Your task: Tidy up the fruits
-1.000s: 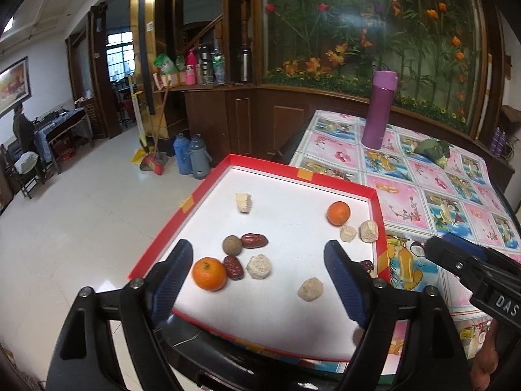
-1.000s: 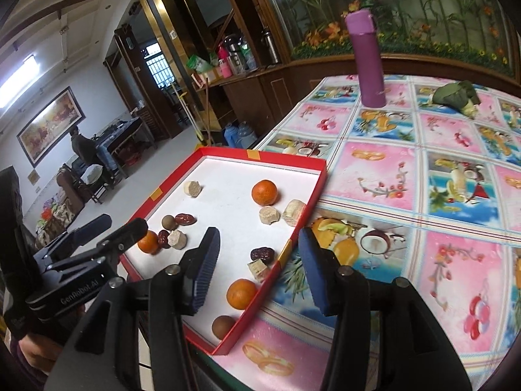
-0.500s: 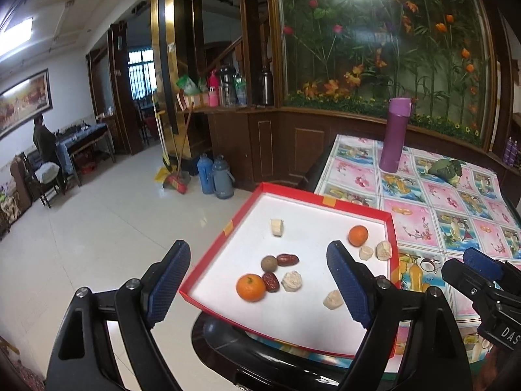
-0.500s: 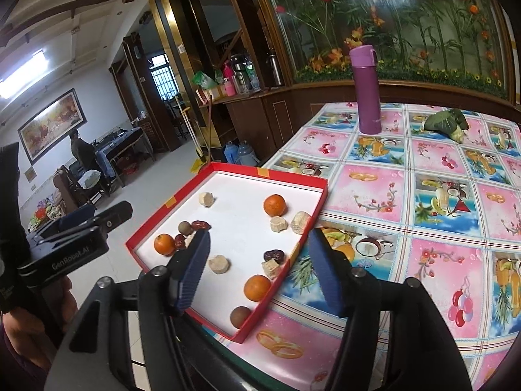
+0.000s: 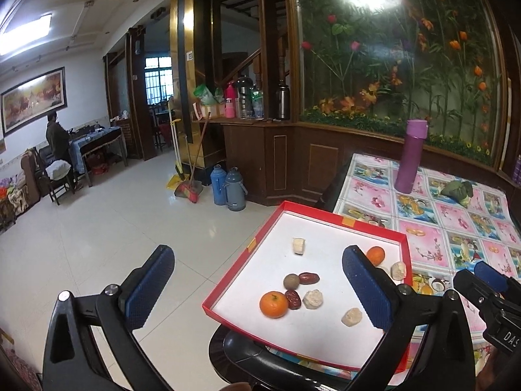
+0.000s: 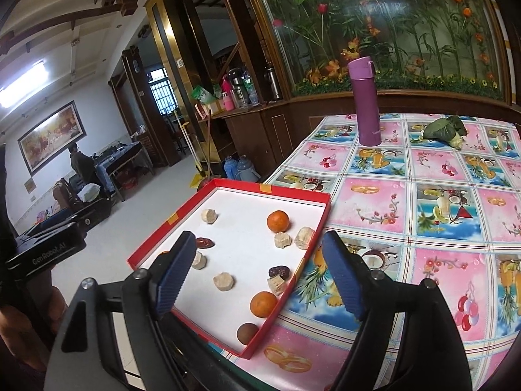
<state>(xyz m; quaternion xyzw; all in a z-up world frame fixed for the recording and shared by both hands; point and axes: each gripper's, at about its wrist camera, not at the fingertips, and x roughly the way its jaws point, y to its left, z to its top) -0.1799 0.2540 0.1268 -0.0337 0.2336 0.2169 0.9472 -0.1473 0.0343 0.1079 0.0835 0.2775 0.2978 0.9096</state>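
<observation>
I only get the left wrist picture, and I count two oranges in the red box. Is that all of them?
Observer: No. The right wrist view shows a third orange by the near right wall of the red box.
Operator: Anything else tucked down there?
Observer: A brown round fruit sits in the near corner.
Operator: Is the other gripper holding something?
Observer: No, the right gripper is open and empty.
</observation>
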